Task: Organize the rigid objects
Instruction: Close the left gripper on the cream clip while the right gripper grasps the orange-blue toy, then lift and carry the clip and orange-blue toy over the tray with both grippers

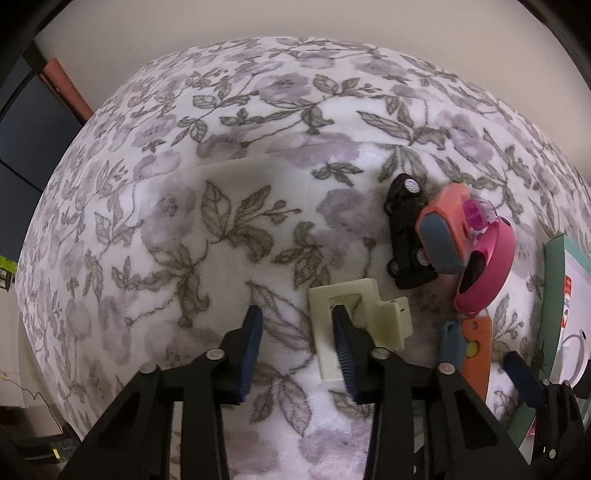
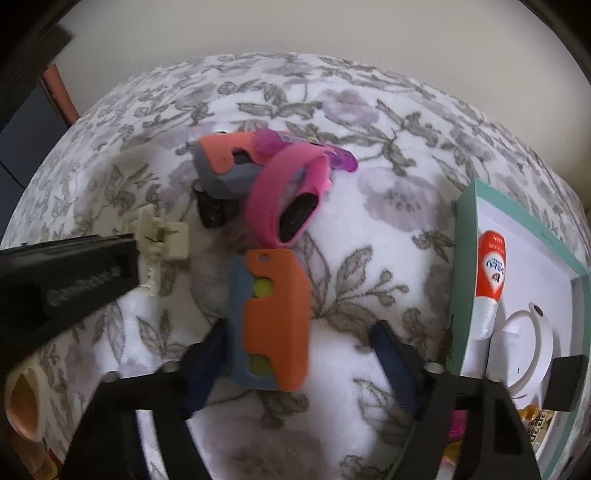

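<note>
Orange-white tube (image 2: 489, 273) — print unreadable

**Surroundings: items outside the sorting job**

1. Floral cover (image 1: 221, 221) — white plush fabric printed with grey leaves and pale mauve blossoms. You will find it spread over the whole work surface in both views, with a soft fold crossing it behind the middle.
2. Wall (image 1: 295, 18) — plain, off-white, rising behind the far edge of the cover.
3. Dark cabinet (image 1: 22, 147) — navy to black panels, at your far left.
4. Reddish-brown strip (image 1: 68, 92) — a slanted edge between the cabinet and the cover.
5. Thin dark cable (image 1: 40, 398) — trailing down at lower left, beside the cover's edge.
6. Yellow-green tag (image 1: 7, 264) — at the left rim, too small for you to read.
</note>
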`<state>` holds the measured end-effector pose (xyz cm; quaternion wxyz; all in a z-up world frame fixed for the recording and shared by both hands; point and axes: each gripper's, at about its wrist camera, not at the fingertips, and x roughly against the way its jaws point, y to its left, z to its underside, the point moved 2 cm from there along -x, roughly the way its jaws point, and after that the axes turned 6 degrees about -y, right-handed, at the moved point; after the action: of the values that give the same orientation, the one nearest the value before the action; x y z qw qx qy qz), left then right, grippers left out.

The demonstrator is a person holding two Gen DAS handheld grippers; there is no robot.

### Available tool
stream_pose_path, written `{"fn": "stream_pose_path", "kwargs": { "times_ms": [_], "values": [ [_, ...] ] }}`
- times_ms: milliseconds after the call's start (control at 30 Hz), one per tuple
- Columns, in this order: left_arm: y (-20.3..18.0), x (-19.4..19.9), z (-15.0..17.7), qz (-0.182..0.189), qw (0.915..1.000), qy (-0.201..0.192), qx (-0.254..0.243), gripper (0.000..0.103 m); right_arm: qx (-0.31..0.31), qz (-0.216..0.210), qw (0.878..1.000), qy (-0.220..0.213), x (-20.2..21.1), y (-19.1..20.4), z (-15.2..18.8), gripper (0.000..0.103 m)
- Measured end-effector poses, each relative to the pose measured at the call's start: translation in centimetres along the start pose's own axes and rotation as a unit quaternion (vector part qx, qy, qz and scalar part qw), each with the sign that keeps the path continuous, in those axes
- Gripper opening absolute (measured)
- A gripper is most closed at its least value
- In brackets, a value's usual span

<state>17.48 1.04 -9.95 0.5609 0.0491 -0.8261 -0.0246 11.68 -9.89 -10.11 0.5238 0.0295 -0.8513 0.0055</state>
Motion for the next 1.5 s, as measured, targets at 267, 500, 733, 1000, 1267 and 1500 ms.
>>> {"fn": "stream_pose_path", "kwargs": {
  "times_ms": [267, 500, 733, 1000, 1267, 1500],
  "values": [
    [-0.5, -0.1, 0.3, 0.023, 0.9997, -0.003, -0.003, 0.012, -0.008, -0.020, 1.000, -0.005, 0.1, 0.1, -0.4, 0.045],
    [-0.3, 0.2, 0.2, 0.023, 0.9996, 0.000, 0.015, 0.010, -0.045, -0.048, 0.998, -0.014, 1.2, -1.5, -0.9, 0.045],
    [0.8, 1.8, -0.9, 0.031, 0.9984, -0.018, 0.043, 0.010, -0.072, -0.057, 0.995, -0.037, 3.3, -3.3, -1.8, 0.045],
    [0.6, 6.5, -2.0, 0.058, 0.9947, -0.064, 0.055, 0.010, -0.103, -0.066, 0.989, -0.081, 7.2, -6.3, -3.0, 0.045],
    [-1.8, 11.0, -2.8, 0.093, 0.9889, -0.112, 0.033, 0.010, -0.142, -0.048, 0.980, -0.134, 11.8, -11.1, -4.1, 0.045],
    [-6.0, 13.5, -2.5, 0.116, 0.9838, -0.136, -0.011, 0.010, -0.171, -0.014, 0.970, -0.175, 15.5, -16.3, -4.2, 0.045]
  ]
}}
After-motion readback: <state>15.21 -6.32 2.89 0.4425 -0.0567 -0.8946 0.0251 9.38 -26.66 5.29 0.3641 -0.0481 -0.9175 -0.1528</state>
